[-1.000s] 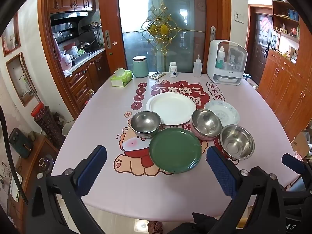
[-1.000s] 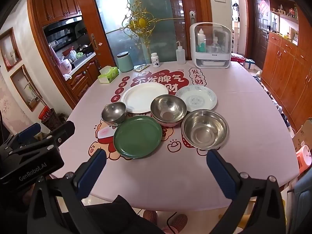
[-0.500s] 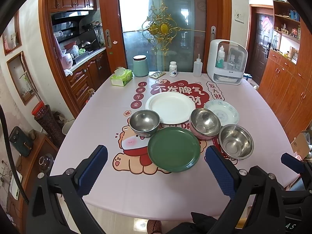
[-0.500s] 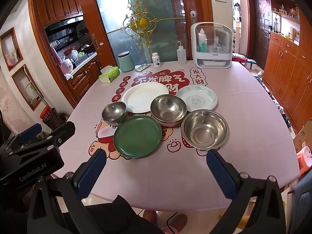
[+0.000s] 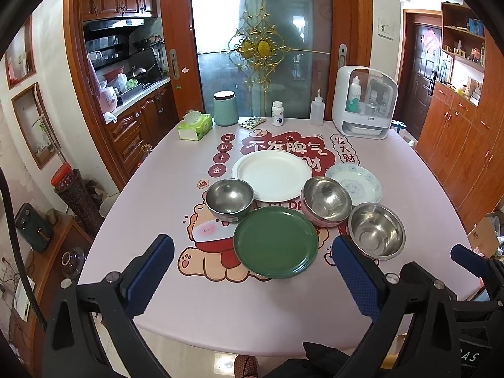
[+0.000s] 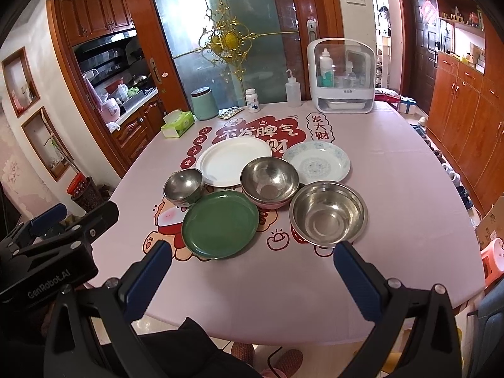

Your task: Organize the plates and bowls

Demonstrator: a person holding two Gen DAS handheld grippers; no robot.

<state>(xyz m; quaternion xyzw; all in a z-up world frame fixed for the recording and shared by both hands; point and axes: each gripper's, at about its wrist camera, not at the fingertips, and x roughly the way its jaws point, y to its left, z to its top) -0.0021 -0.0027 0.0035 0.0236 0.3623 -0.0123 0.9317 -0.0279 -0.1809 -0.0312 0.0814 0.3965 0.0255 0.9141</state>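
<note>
On the pink tablecloth lie a green plate (image 5: 275, 241) (image 6: 220, 223), a large white plate (image 5: 272, 174) (image 6: 233, 159) and a blue-patterned plate (image 5: 354, 182) (image 6: 316, 162). Three steel bowls stand among them: a small one (image 5: 229, 198) (image 6: 183, 186) at left, a middle one (image 5: 326, 201) (image 6: 269, 180) with a pink outside, and a wide one (image 5: 376, 234) (image 6: 328, 213) at right. My left gripper (image 5: 252, 271) hangs open over the near table edge, short of the green plate. My right gripper (image 6: 252, 271) is open too, just before the green plate and wide bowl. Both hold nothing.
At the table's far edge stand a green tissue box (image 5: 194, 125), a mint canister (image 5: 225, 108), a pill bottle (image 5: 277, 113), a squeeze bottle (image 5: 317, 112) and a white cabinet-style appliance (image 5: 365, 102). Wooden cupboards (image 5: 466, 145) line the right. The left gripper's body (image 6: 47, 252) shows at lower left.
Both grippers have edged slightly forward toward the dishes; the dishes have not moved and both grippers stay open.
</note>
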